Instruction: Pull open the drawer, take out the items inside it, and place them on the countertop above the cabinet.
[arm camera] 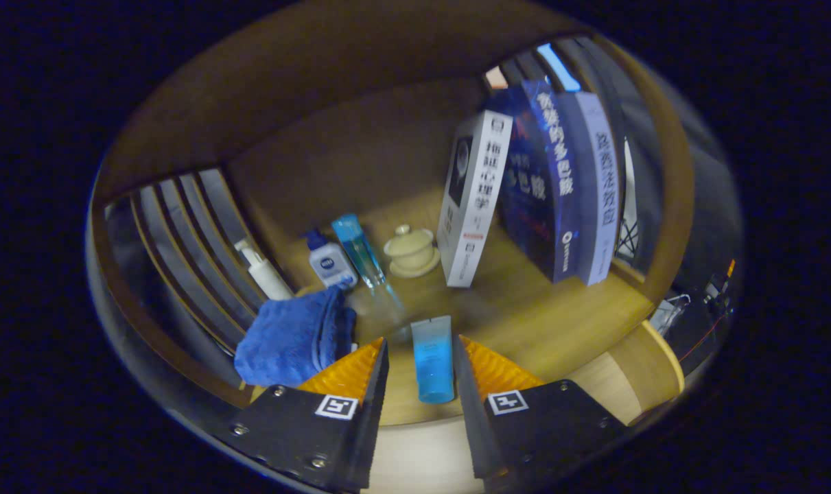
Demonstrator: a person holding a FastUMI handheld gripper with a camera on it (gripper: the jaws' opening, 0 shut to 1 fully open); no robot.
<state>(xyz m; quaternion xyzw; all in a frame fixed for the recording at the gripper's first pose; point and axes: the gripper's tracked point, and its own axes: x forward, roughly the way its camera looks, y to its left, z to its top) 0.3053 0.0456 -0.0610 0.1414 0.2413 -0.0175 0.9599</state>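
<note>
A blue tube (434, 358) lies on the wooden countertop (545, 322), lengthwise between my two fingers, with a gap on each side of it. My gripper (420, 343) is open and neither finger touches the tube. Just left of the fingers a folded blue towel (293, 337) rests on the countertop. Beyond it stand a white pump bottle (264, 273), a small white-and-blue pump bottle (329, 262) and a tall clear blue bottle (360, 250).
A cream lidded cup on a saucer (411, 251) sits at mid-shelf. Several upright books (545, 185) lean at the right. Wooden slats (182, 233) close the left side, and a wooden back wall (346, 151) stands behind. The countertop's rounded front edge (652, 367) runs right of the fingers.
</note>
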